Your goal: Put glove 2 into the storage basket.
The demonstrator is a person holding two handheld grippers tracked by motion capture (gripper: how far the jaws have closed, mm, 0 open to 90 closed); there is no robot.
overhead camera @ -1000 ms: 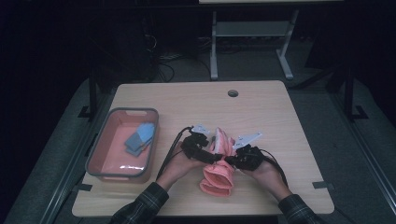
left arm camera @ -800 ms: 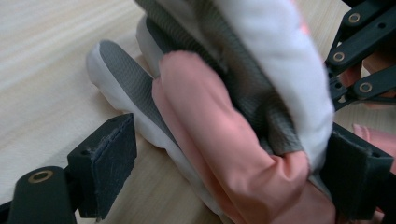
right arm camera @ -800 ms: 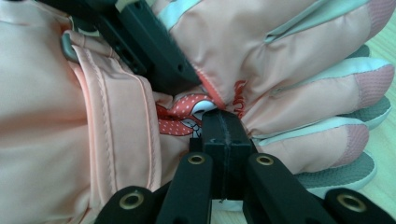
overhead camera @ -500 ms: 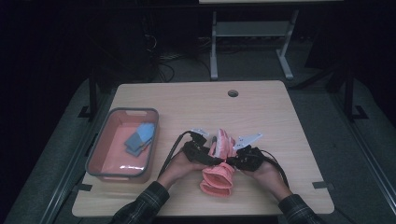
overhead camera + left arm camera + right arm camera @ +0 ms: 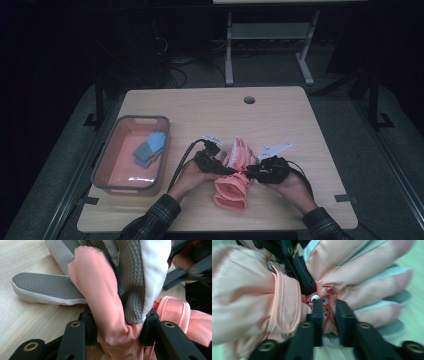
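Two blue cloths (overlapping) in pink bin, both claws gripping glove

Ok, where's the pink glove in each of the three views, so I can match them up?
High view: pink glove lies at the table's near middle, between the left hand-held gripper and right hand-held gripper.
Left gripper view: centre, clamped between the jaws.
Right gripper view: across the frame, jaws at its wrist.
Shared landmark: the light wooden tabletop.
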